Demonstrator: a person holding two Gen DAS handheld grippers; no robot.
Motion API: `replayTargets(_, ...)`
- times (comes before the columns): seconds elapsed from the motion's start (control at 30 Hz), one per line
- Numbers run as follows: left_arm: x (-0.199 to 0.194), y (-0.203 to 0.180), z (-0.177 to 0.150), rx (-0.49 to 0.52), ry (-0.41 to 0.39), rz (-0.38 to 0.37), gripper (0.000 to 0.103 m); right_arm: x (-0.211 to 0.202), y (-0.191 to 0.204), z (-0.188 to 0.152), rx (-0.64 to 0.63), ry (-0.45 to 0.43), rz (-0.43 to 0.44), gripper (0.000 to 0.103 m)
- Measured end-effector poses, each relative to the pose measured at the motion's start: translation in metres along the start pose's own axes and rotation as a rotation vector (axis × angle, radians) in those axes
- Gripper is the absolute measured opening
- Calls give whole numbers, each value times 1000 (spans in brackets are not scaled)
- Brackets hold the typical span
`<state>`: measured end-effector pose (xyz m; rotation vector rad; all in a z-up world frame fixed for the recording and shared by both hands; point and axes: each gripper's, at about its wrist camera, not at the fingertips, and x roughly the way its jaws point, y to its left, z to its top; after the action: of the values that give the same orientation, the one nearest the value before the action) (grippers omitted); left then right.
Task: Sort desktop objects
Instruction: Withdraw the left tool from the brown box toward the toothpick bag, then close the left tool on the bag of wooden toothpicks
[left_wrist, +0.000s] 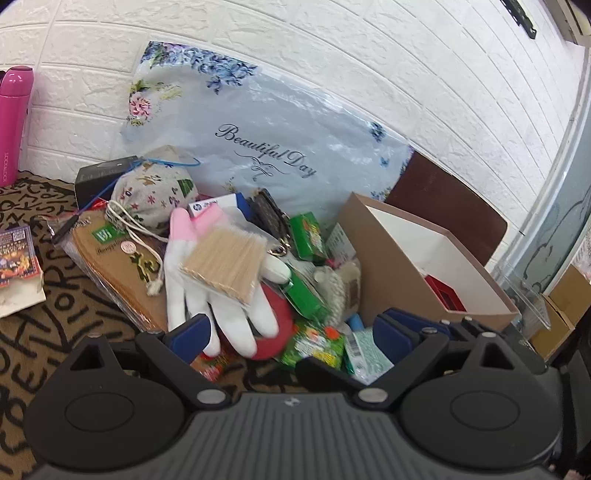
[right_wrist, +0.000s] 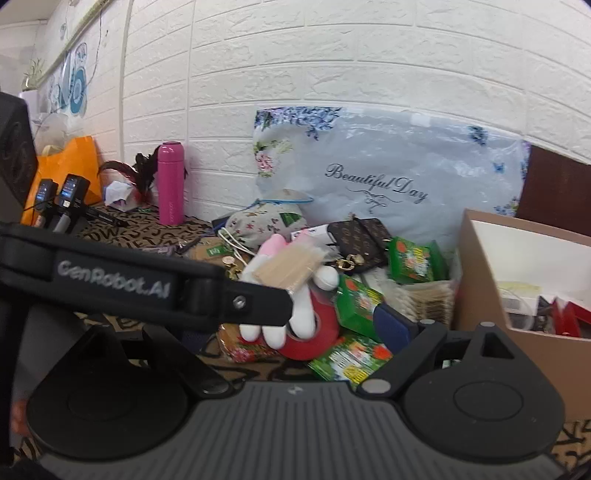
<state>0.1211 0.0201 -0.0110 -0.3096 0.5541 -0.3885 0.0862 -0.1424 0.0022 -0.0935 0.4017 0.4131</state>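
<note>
Both jaws apart, nothing between: left hand-held gripper near white glove bearing toothpick packet; right hand-held gripper near red tape roll.

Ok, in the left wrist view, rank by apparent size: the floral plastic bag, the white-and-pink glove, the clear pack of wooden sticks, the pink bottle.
1. Floral plastic bag, clearly largest.
2. White-and-pink glove.
3. Clear pack of wooden sticks and pink bottle: unsure, since the frame edge crops the bottle.
</note>
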Motion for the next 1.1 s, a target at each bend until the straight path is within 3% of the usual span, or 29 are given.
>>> replayTargets(0.3,33,29,28,-18,18,7,85,43,4,9,7,27,18,75)
replayTargets(0.57,66,47,49,-19,17,27,83,80,0,16,18,43,17,64)
replayTargets(0.97,104,68,55,-15,82,-2,70,118,-11,17,62,64,46,58)
replayTargets(1.1,107,72,54,-29,88,-16,62,125,-17,18,107,56,56,47)
